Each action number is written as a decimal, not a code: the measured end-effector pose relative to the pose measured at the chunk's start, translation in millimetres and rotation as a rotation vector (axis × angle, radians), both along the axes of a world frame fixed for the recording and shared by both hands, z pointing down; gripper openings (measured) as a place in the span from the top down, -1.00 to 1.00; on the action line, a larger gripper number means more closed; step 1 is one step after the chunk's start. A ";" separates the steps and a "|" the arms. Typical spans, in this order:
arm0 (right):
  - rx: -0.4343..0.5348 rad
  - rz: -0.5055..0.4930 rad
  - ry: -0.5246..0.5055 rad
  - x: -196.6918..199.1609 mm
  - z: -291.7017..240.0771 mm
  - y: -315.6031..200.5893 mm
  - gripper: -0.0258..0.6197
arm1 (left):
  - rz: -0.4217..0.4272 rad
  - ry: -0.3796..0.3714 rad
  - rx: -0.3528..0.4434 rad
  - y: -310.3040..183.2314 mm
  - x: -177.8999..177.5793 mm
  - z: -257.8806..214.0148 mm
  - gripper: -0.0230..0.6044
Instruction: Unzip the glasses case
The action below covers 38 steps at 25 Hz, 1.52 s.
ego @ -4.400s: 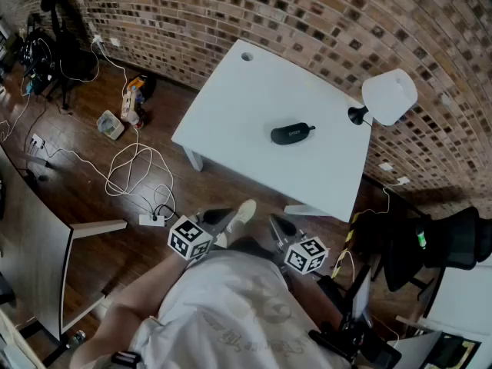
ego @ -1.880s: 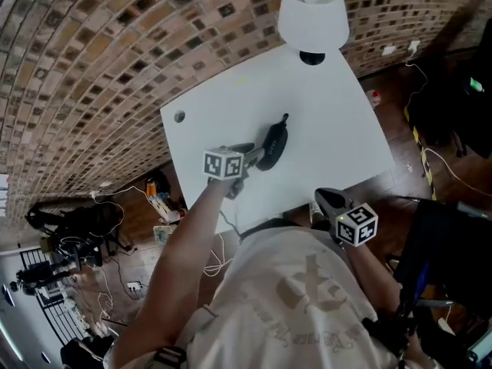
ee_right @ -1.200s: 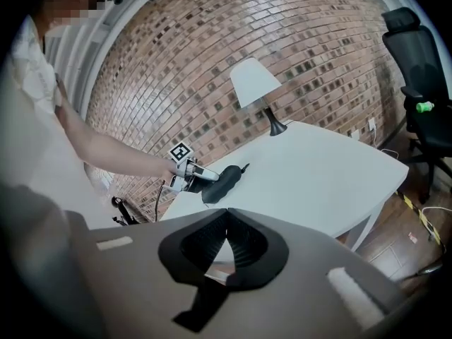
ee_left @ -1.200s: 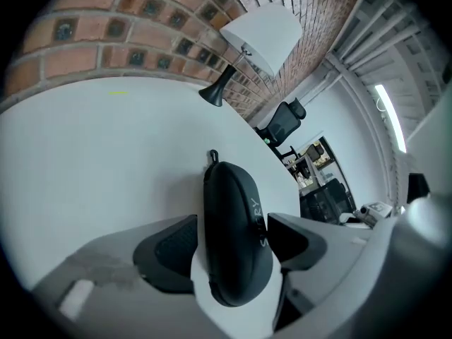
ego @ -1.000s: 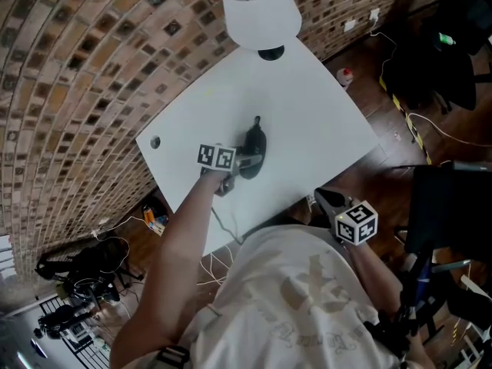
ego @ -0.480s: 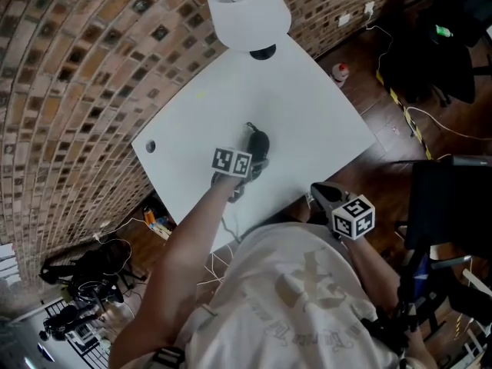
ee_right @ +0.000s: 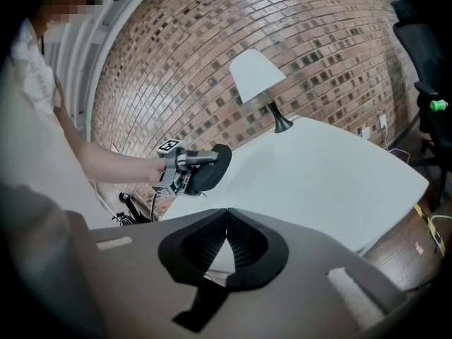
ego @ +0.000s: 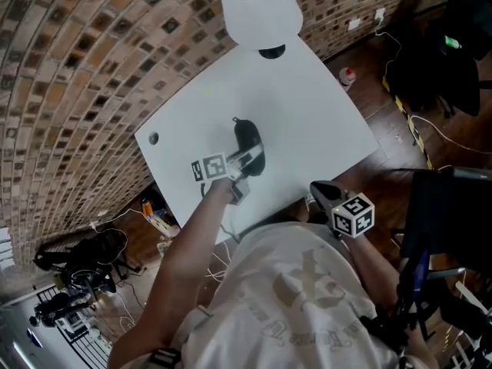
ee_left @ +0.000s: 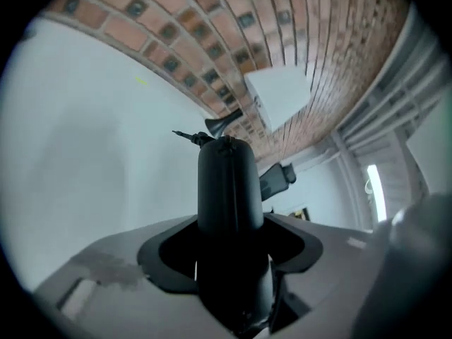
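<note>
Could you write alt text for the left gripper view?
A black glasses case is clamped in the left gripper, whose jaws have just been closing on it. Behind lie a white table, a lamp and a brick wall.

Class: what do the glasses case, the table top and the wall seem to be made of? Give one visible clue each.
The glasses case: probably matte black fabric over a moulded shell; dull, seamed. The table top: smooth white laminate or painted board, faint sheen. The wall: brick, mortar joints showing.
</note>
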State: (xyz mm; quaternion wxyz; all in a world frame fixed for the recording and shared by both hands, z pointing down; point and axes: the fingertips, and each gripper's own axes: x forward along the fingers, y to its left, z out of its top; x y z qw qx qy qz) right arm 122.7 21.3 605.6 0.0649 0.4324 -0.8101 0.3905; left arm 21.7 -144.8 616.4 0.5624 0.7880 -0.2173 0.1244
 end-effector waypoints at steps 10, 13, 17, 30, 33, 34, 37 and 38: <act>0.424 -0.296 0.103 -58.6 -123.5 -75.2 0.88 | -0.557 0.715 -0.120 -18.6 -37.3 -129.9 0.05; 0.553 -0.414 0.117 -89.0 -161.9 -84.1 0.84 | -0.611 0.818 -0.068 -17.0 -54.6 -164.9 0.05; 0.635 -0.537 0.126 -122.0 -180.7 -81.3 0.71 | -0.653 0.921 -0.025 -12.3 -73.0 -196.0 0.05; 0.669 -0.655 -0.008 -166.5 -195.6 -67.3 0.64 | -0.598 0.995 0.035 6.0 -101.7 -223.3 0.05; 0.671 -0.648 -0.014 -169.8 -196.1 -67.0 0.64 | -0.580 1.014 0.043 8.2 -103.0 -228.4 0.05; 0.672 -0.647 -0.015 -170.9 -196.5 -66.8 0.64 | -0.574 1.019 0.046 8.9 -103.5 -230.0 0.05; 0.680 -0.646 -0.021 -173.7 -199.7 -65.3 0.64 | -0.564 1.031 0.049 11.6 -105.6 -234.3 0.05; 0.681 -0.646 -0.025 -174.7 -201.2 -64.3 0.64 | -0.561 1.035 0.049 12.7 -106.5 -235.3 0.05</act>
